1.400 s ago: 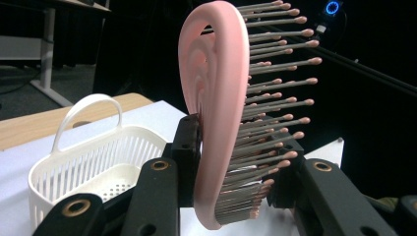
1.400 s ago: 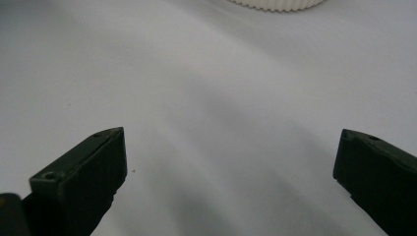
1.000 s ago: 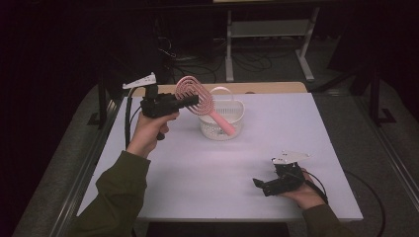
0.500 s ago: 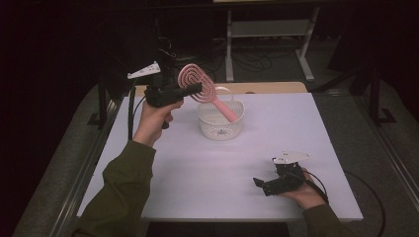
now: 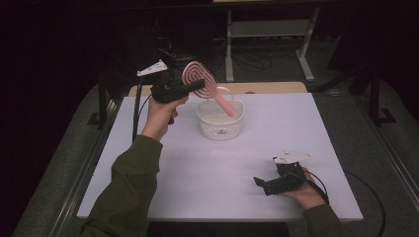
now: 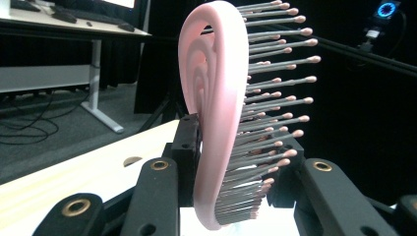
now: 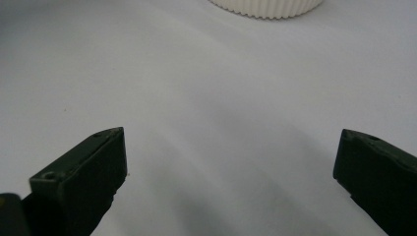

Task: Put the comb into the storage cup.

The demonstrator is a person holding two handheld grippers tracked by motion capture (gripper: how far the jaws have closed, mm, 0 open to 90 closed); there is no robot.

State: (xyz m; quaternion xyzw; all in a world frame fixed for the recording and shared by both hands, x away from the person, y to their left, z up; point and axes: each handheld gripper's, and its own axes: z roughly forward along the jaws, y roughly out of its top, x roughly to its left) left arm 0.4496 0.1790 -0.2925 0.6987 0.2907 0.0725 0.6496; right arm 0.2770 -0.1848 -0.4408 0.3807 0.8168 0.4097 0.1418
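A person's left gripper [image 5: 196, 85] pinches the head of a pink hairbrush [image 5: 200, 79] and holds it in the air above the white basket [image 5: 220, 126] standing toward the far edge of the white table [image 5: 207, 177], the handle slanting down over the basket's rim. Near the table's front right corner, the right gripper [image 5: 258, 181] rests low over the surface, its jaws spread wide with nothing between them.
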